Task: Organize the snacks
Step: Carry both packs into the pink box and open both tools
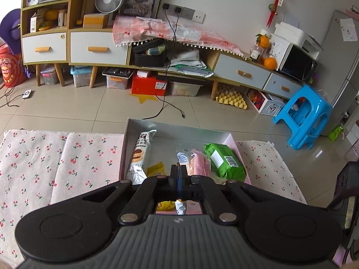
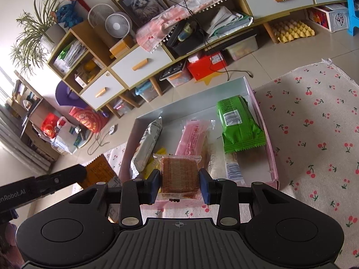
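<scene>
Box (image 2: 267,148): shallow pink-rimmed tray lay on the cherry-print cloth (image 2: 314,121), stiff enough to receive packets.
Green pack (image 2: 241,125): largest snack, at 1 o'clock inside the box; probably light and crinkly, best taken across its width.
Wafer packet (image 2: 179,174): small, flat, likely brittle in slick film, so a gentle side pinch suits.
Right hand-held gripper (image 2: 179,187): clamped the wafer packet's edges at the box's 6 o'clock rim.
Left hand-held gripper (image 1: 178,174): fingers pressed together, apparently holding nothing.
</scene>
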The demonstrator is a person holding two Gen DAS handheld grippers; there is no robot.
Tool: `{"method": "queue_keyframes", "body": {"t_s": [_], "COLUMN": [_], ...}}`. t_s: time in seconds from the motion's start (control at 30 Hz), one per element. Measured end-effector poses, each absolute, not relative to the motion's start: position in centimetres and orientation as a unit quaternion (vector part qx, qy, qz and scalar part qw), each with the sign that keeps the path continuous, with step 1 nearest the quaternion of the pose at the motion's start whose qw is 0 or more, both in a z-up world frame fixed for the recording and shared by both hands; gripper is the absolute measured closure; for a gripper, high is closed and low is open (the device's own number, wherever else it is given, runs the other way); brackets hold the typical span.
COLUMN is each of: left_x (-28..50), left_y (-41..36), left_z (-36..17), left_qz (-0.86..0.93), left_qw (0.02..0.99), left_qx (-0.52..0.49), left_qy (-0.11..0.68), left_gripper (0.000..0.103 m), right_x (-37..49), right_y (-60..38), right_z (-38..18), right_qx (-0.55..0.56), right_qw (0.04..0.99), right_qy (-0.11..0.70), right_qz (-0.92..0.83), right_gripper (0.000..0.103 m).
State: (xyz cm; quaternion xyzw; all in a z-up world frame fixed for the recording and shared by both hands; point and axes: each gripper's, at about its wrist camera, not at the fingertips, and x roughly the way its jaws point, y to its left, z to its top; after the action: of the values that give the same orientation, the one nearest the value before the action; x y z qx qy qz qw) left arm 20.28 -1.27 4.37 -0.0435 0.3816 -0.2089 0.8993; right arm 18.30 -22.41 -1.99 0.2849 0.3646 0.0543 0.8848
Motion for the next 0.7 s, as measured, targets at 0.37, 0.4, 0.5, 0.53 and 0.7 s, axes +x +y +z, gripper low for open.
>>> {"method": "queue_keyframes", "body": {"t_s": [0.37, 0.4, 0.5, 0.53, 0.7], "left_x": [23.5, 23.8, 24.4, 24.5, 24.5], "left_y": [-4.2, -4.3, -4.0, -3.8, -3.6], "left_z": [2.0, 1.9, 1.5, 1.4, 1.0], "left_qz": [-0.184, -0.179, -0.17, -0.168, -0.152], "left_qw": [0.907, 0.908, 0.909, 0.909, 0.912], "left_qx": [-0.03, -0.029, -0.039, -0.041, -0.042], "left_qy": [0.378, 0.378, 0.379, 0.379, 0.379], "left_gripper": [0.103, 0.103, 0.102, 0.102, 0.081], "right_x": [19.6, 19.6, 19.8, 19.8, 19.8], "right_y": [-22.5, -22.5, -22.4, -22.3, -22.2], "right_z": [-3.4, -3.4, -3.4, -3.3, -3.4], "right_qx": [0.295, 0.295, 0.294, 0.292, 0.282], "right_qw": [0.883, 0.884, 0.886, 0.887, 0.889], "right_qy": [0.36, 0.357, 0.354, 0.353, 0.357], "right_qz": [0.06, 0.062, 0.064, 0.064, 0.063], "right_gripper": [0.067, 0.067, 0.066, 0.065, 0.064]}}
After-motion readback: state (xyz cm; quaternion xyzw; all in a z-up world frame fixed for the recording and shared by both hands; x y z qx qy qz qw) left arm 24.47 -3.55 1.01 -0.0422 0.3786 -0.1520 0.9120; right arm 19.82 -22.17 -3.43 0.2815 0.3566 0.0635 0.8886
